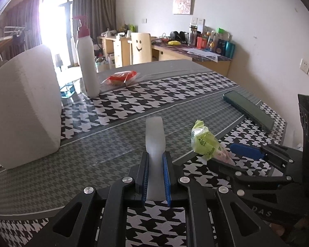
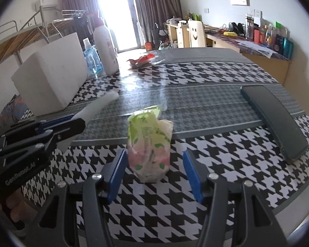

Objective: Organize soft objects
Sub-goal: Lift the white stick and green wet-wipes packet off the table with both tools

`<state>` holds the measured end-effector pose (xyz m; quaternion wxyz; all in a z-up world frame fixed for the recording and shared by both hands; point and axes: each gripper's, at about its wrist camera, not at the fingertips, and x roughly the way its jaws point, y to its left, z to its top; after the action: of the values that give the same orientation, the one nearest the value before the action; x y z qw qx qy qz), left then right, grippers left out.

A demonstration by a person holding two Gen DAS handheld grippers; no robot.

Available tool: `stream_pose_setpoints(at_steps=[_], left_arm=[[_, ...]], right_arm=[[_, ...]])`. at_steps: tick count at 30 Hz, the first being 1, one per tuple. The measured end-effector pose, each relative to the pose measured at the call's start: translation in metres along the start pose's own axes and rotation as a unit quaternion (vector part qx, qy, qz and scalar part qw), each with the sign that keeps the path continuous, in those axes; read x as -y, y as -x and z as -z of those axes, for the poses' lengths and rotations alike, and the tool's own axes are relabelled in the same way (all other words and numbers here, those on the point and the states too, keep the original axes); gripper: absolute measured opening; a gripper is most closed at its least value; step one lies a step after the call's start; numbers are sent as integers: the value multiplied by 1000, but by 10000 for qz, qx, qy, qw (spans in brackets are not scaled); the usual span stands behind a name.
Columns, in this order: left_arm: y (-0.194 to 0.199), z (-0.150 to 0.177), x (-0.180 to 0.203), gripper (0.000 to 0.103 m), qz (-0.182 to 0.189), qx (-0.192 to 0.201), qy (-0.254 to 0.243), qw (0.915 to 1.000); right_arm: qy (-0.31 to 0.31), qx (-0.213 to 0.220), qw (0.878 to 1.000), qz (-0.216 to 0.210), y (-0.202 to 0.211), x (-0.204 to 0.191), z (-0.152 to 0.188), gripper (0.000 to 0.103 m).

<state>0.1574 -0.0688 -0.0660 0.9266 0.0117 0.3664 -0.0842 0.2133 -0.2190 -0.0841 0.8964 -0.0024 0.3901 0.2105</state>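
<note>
My left gripper is shut on a flat white foam strip that sticks forward over the table; the strip also shows in the right wrist view. A green and pink soft packet stands on the houndstooth table cloth between the blue pads of my open right gripper, with a gap on each side. In the left wrist view the packet lies to the right, by the right gripper's blue fingertip. A big white foam block stands at the left; it shows in the right wrist view too.
A dark phone lies at the right of the table. A white pump bottle and a blue bottle stand behind the foam block. A red snack packet lies further back. A desk with clutter lines the far wall.
</note>
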Motion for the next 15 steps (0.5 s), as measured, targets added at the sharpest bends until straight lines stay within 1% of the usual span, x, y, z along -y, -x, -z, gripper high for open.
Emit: stream_pose_setpoints(at_steps=[4, 7, 8, 9, 10, 11, 12, 15], left_arm=[[2, 1, -2, 14, -24, 47, 2, 10000], [1, 1, -2, 14, 2, 22, 14, 10000], [1, 1, -3, 14, 3, 17, 19, 10000], [2, 1, -3, 14, 0, 19, 26, 10000], [2, 1, -3, 14, 0, 25, 30, 10000], [3, 1, -3, 14, 1, 31, 28, 10000], [3, 2, -4, 14, -6, 42, 26, 10000], [6, 3, -5, 14, 5, 67, 30, 10000]], right_arm=[[-13, -93, 9998, 178, -6, 0, -1, 61], [6, -98, 9997, 210, -6, 0, -2, 61], [1, -103, 9997, 203, -6, 0, -2, 58], [10, -110, 9997, 204, -7, -1, -2, 48], [47, -118, 9997, 221, -7, -2, -3, 41], [85, -132, 9996, 224, -7, -4, -4, 41], [96, -127, 9996, 213, -8, -5, -4, 37], [126, -117, 9997, 185, -7, -7, -3, 36]])
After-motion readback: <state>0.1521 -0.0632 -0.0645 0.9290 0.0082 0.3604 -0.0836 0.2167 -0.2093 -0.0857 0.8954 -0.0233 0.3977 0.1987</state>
